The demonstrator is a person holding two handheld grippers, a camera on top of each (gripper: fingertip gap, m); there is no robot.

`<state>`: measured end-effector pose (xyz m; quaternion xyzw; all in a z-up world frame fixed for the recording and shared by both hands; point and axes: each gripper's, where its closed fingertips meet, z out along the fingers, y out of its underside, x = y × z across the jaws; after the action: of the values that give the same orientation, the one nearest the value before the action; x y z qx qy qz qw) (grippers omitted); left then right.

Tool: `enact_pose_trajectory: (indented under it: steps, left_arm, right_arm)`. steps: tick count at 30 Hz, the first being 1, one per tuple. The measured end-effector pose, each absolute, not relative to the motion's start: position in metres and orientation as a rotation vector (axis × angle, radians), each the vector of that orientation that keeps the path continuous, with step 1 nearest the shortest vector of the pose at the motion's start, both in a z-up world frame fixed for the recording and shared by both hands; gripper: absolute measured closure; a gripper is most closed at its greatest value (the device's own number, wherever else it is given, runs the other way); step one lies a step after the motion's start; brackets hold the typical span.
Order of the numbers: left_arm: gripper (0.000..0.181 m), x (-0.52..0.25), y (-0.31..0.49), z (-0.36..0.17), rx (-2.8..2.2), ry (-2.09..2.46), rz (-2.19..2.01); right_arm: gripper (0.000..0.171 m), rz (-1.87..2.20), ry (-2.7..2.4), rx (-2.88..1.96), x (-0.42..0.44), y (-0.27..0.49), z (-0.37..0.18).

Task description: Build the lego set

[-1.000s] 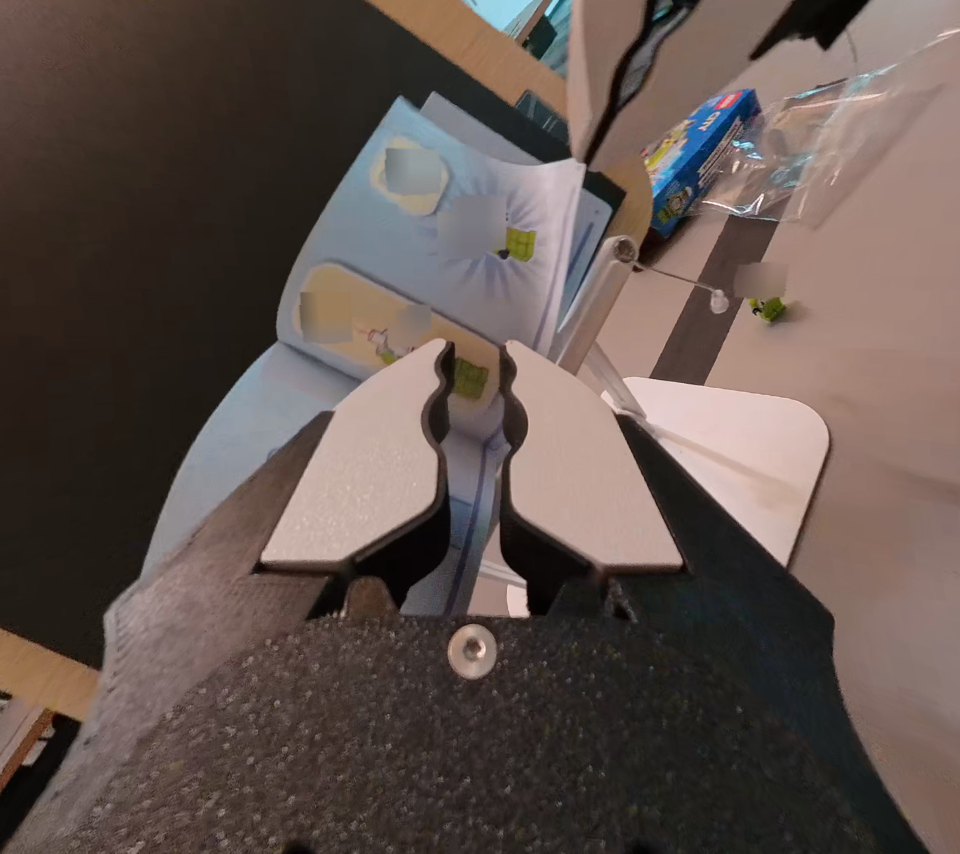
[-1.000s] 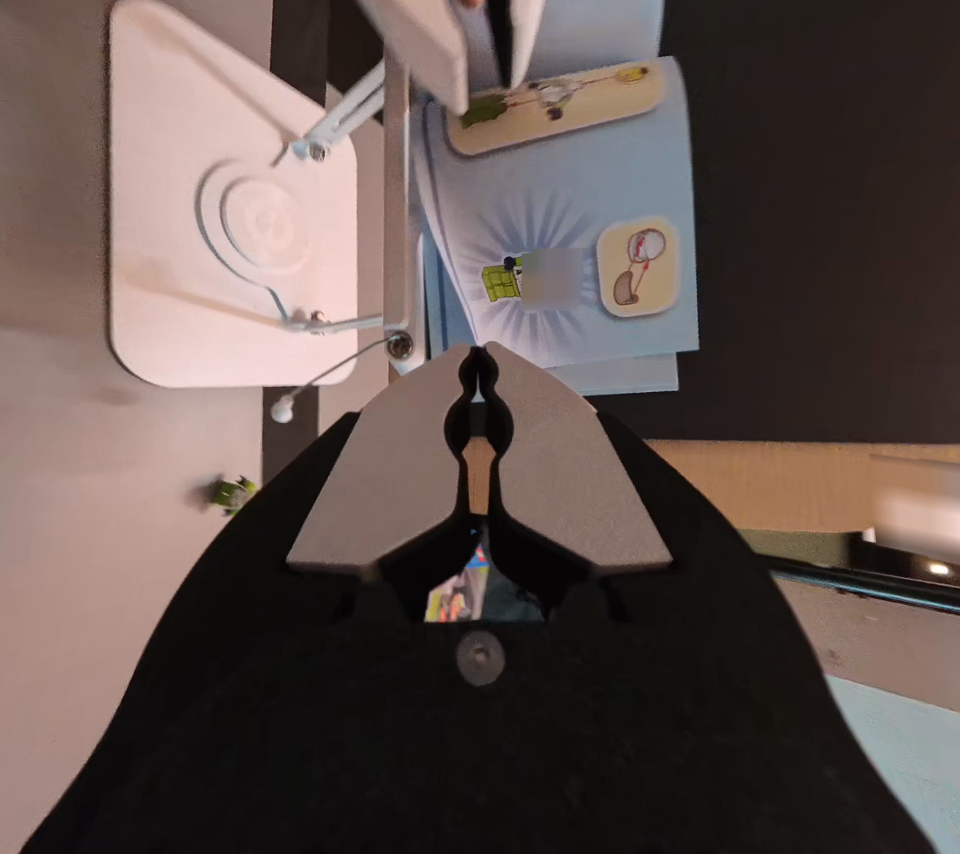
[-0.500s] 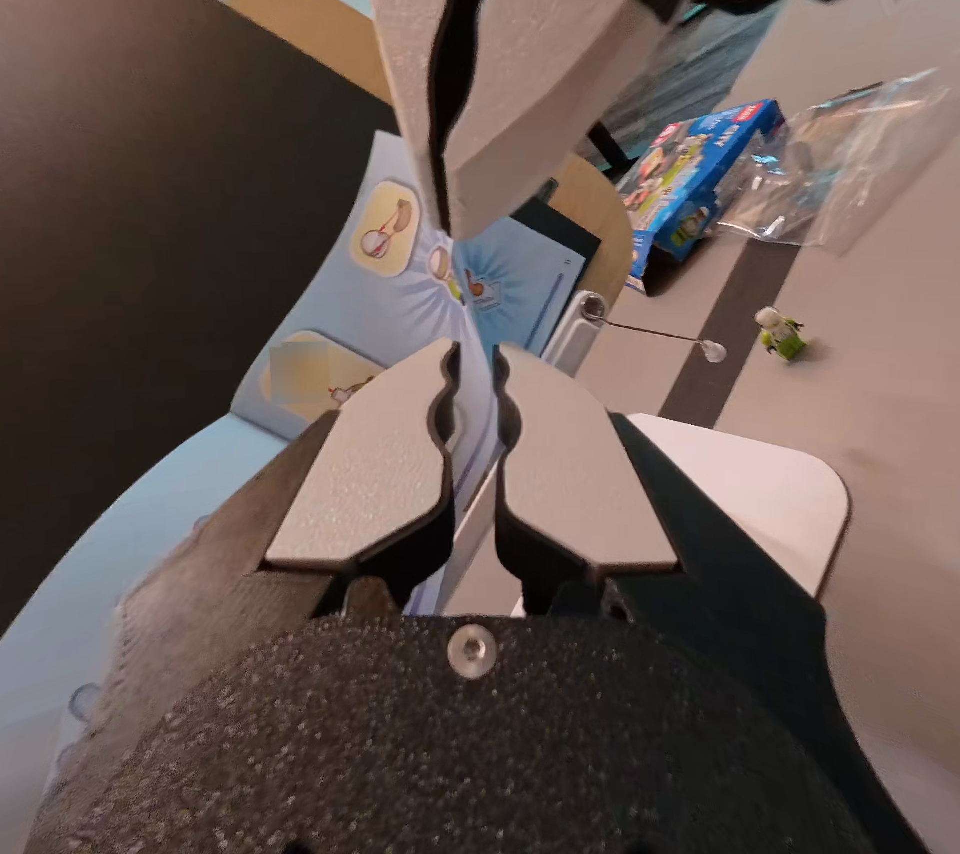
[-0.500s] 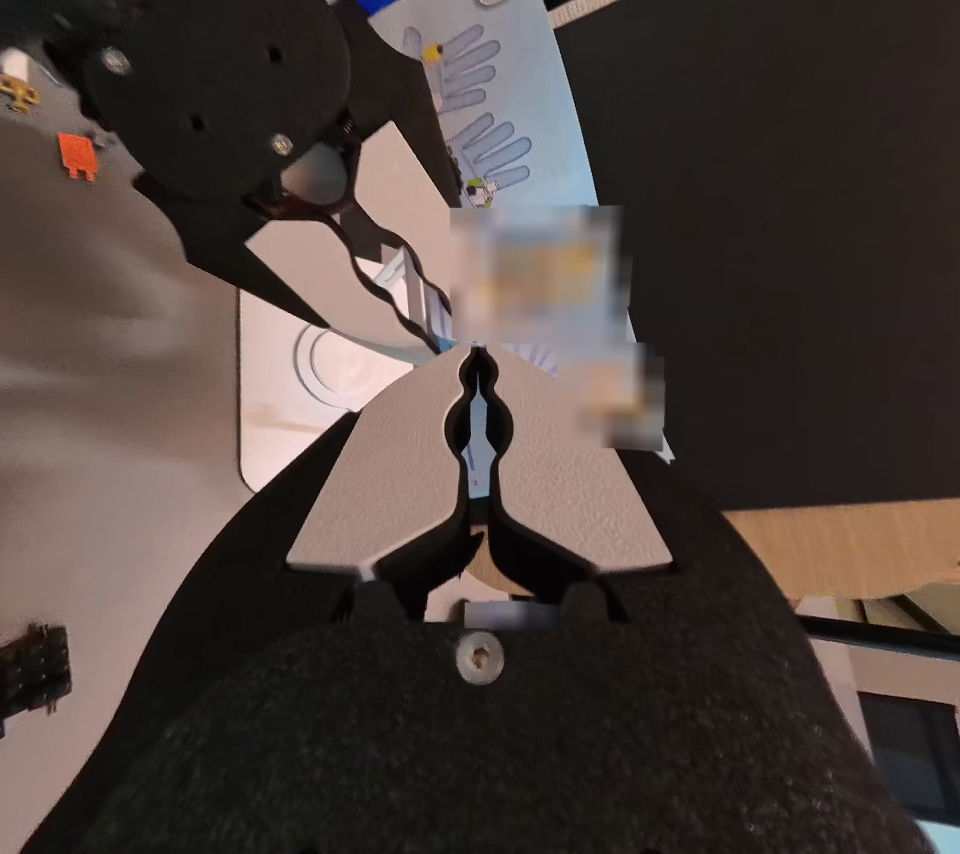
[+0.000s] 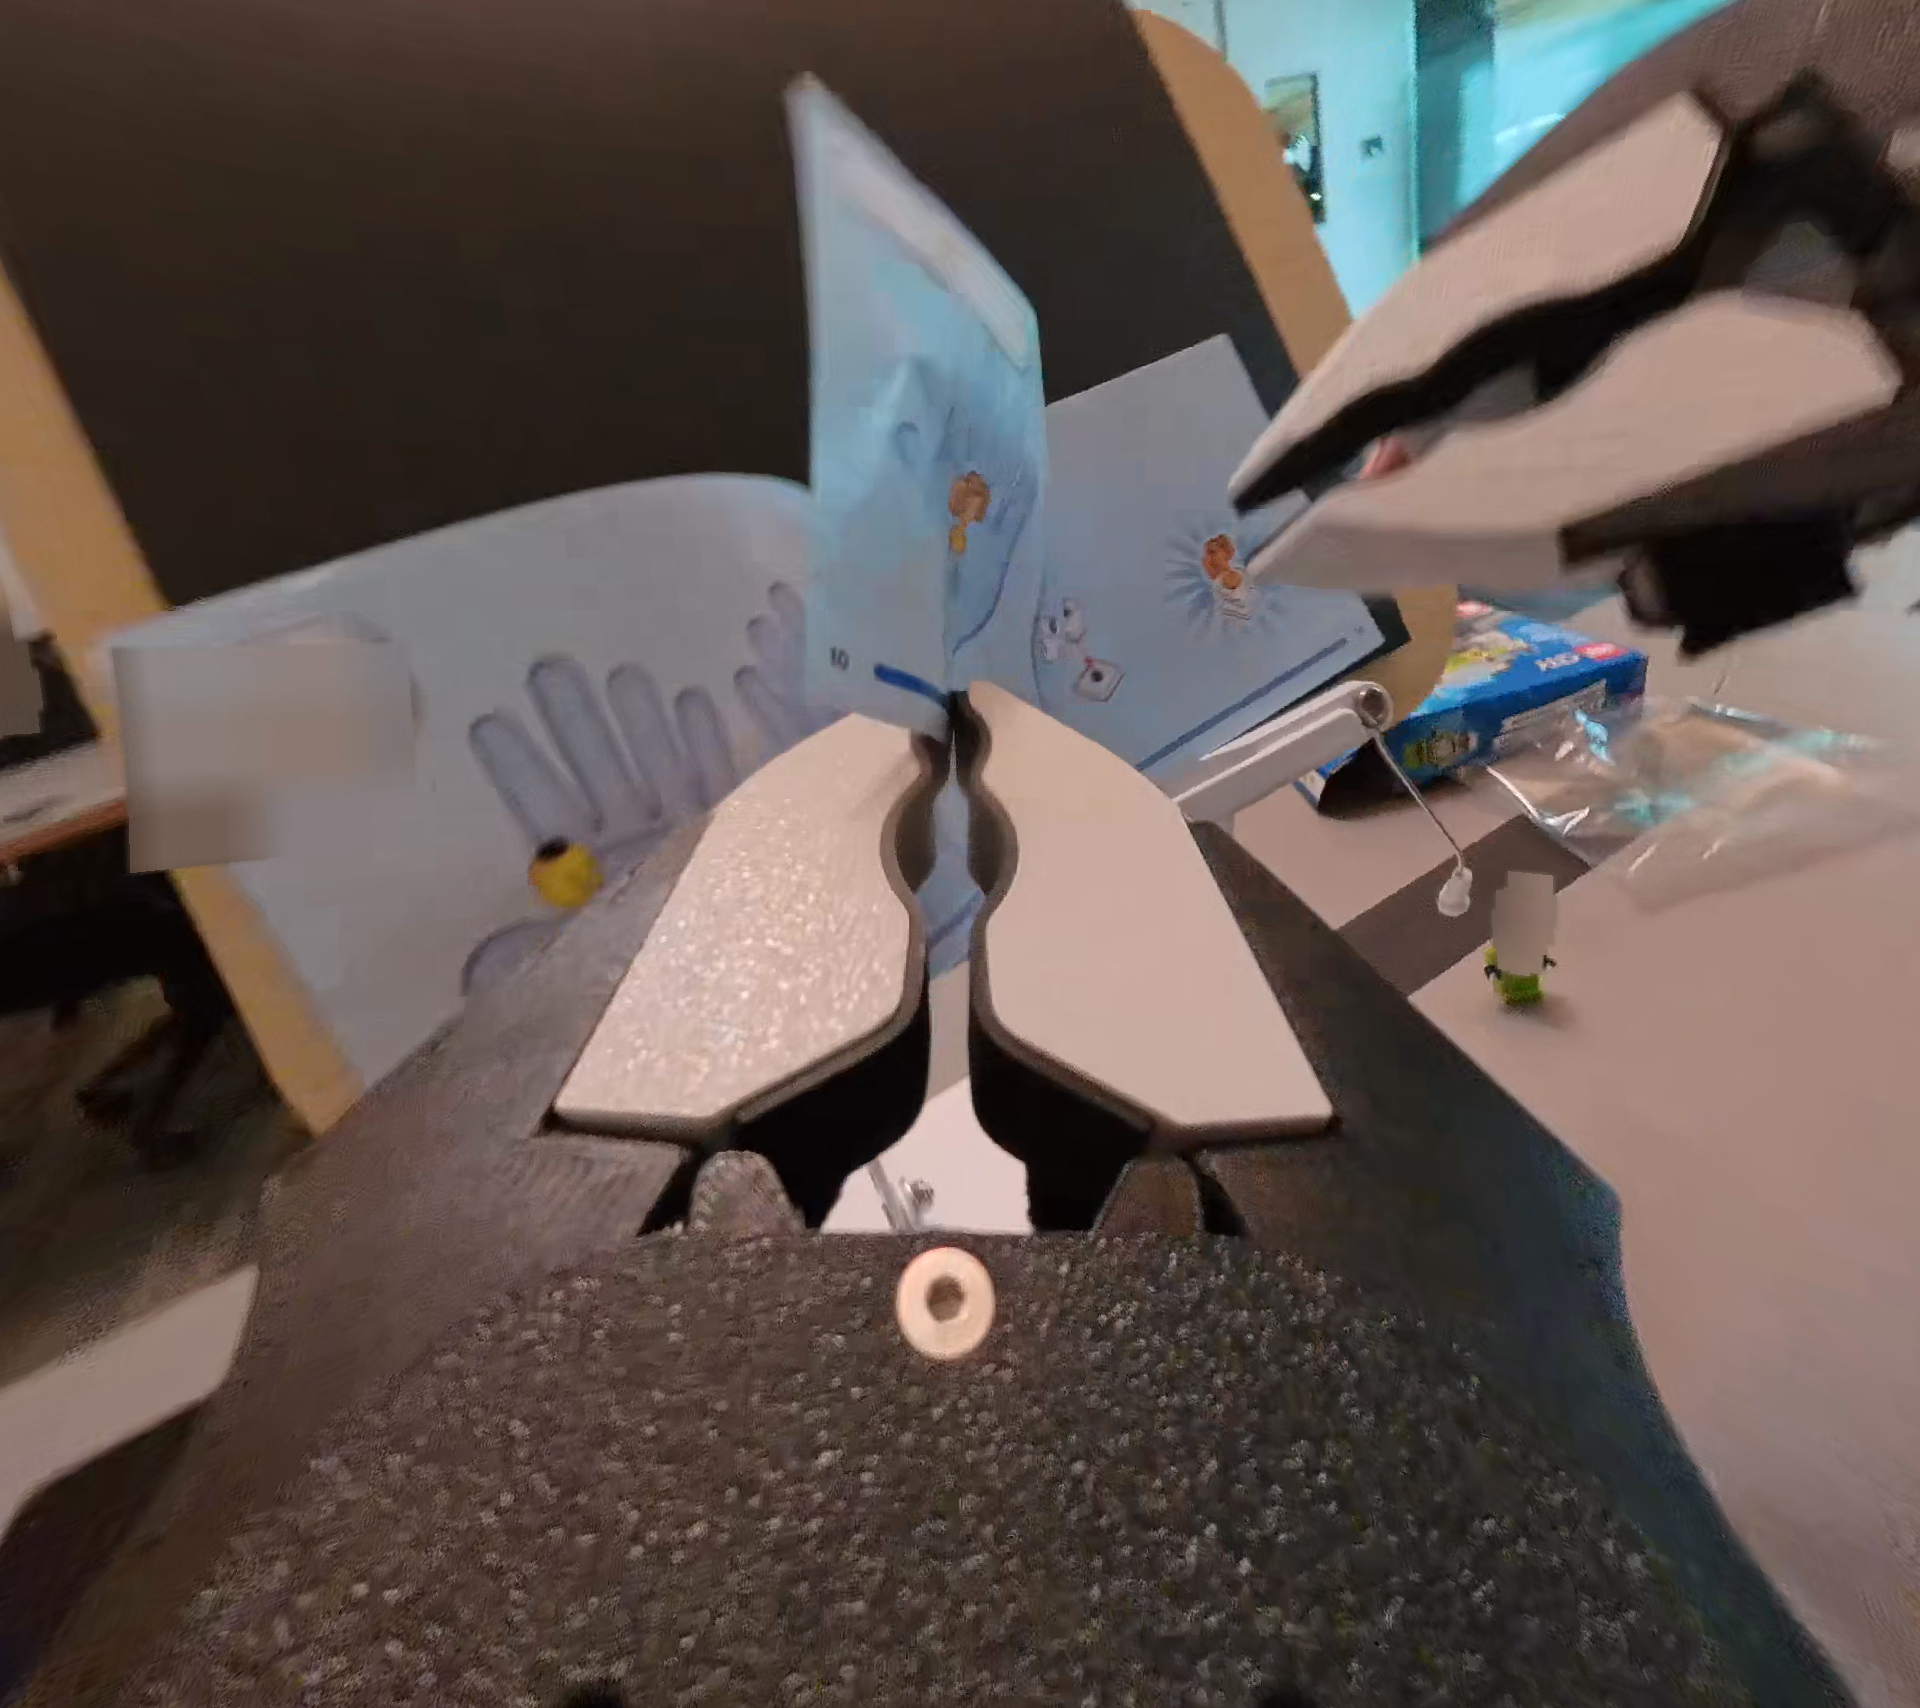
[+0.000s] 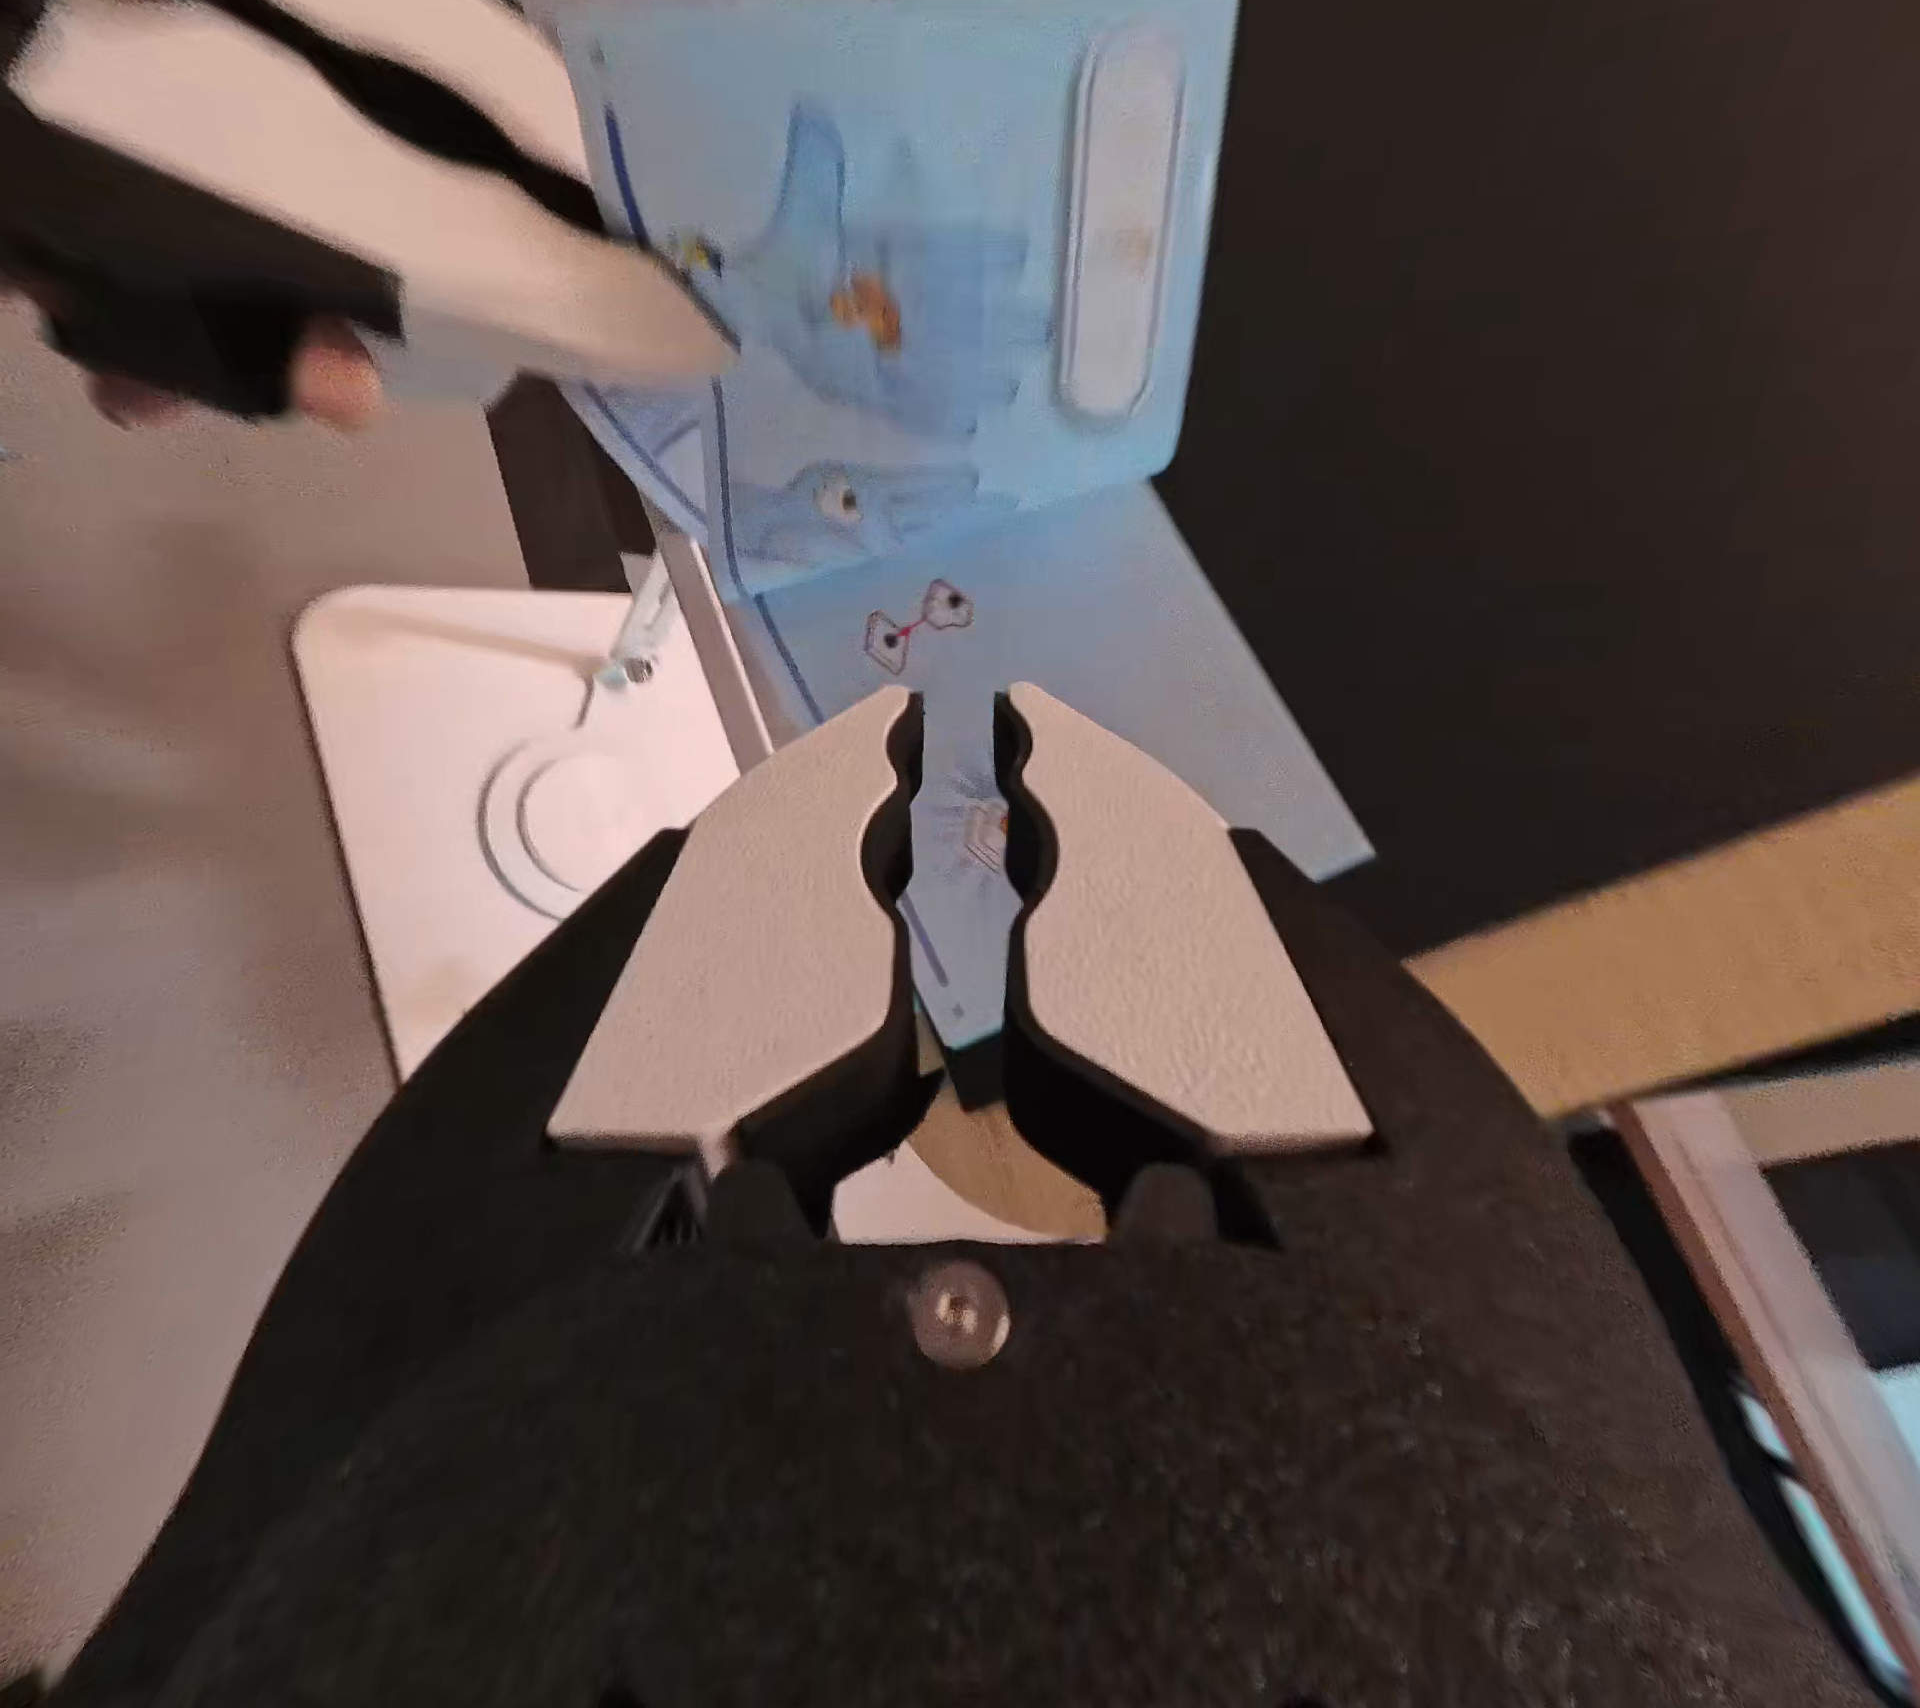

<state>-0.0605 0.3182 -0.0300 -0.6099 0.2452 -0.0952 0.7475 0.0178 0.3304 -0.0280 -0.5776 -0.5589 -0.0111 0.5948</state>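
A light-blue instruction booklet (image 5: 623,702) stands open on a white stand against a black board. My left gripper (image 5: 958,702) is shut on the lower corner of one page (image 5: 914,432) and holds it upright, away from the spread. It also shows in the right wrist view (image 6: 717,328), pinching that page (image 6: 935,224). My right gripper (image 6: 958,702) is slightly open and empty, close over the booklet's right-hand page (image 6: 1122,671). It shows in the left wrist view (image 5: 1247,515) at the upper right. A small green minifigure (image 5: 1519,983) stands on the table.
The white stand base (image 6: 447,775) lies on the grey table below the booklet, with a thin wire page-holder (image 5: 1423,817). A blue set box (image 5: 1507,702) and a clear plastic bag (image 5: 1745,785) lie at the right. The black board (image 5: 520,100) rises behind. Across from one pair of fingers to the other is roughly 9 cm.
My left gripper has closed on a page corner and lifted the page upright. My right gripper has opened a little and swung from above the booklet to its right side.
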Motion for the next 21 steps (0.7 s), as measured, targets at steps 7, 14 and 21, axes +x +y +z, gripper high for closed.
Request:
enact_pose_trajectory:
  steps: [7, 14, 21]
  left_arm:
    - [0.180, -0.100, 0.322, -0.043, -1.433, 0.385, -0.272]
    - [0.170, -0.132, 0.327, -0.075, -1.599, 0.263, -0.502]
    - [0.171, -0.175, 0.313, -0.074, -1.620, 0.138, -0.563]
  right_arm:
    - [0.158, -0.279, -1.404, -1.226, -0.051, 0.351, -0.043]
    - [0.158, -0.351, -1.499, -1.138, -0.076, 0.355, -0.051]
    - [0.159, -0.516, -1.493, -1.135, -0.074, 0.365, -0.057]
